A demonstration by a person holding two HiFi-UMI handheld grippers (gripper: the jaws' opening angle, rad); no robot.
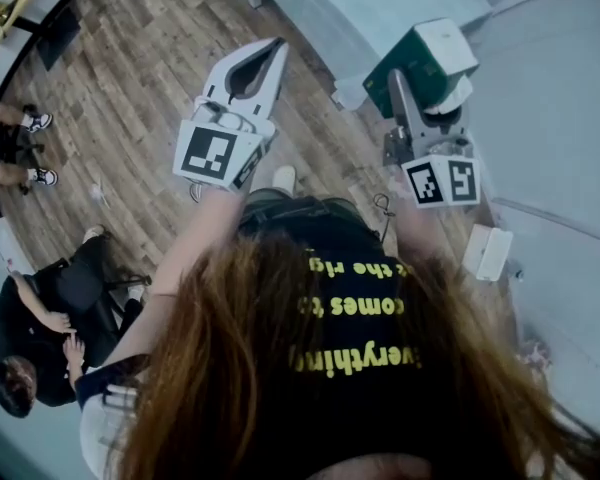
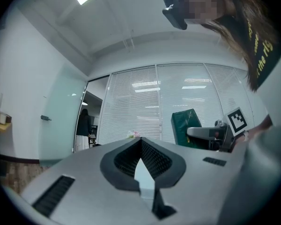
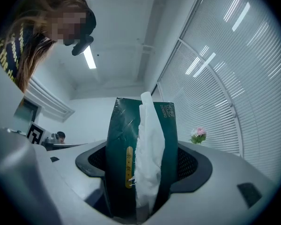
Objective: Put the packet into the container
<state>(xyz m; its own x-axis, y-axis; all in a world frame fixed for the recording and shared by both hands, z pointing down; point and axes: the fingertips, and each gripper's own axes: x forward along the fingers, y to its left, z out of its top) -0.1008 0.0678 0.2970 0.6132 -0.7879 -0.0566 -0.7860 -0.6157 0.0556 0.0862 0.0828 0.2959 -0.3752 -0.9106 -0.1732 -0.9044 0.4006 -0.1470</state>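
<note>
The packet (image 1: 417,60) is a dark green tissue pack with white tissue (image 3: 147,149) sticking out of its slit. My right gripper (image 1: 420,80) is shut on it and holds it up in the air, upright between the jaws (image 3: 141,165). In the left gripper view the same packet (image 2: 186,125) shows at the right, beside the right gripper's marker cube (image 2: 237,119). My left gripper (image 1: 277,46) is raised to the left of it, shut and holding nothing, its tips meeting (image 2: 141,140). No container shows clearly in any view.
Below me is a wooden floor (image 1: 130,78), with seated people (image 1: 50,308) at the left. A pale grey surface (image 1: 570,118) lies to the right, with a small white box (image 1: 487,251) near it. Blinds (image 2: 145,102) cover a glass wall; a person (image 2: 83,125) stands in a doorway.
</note>
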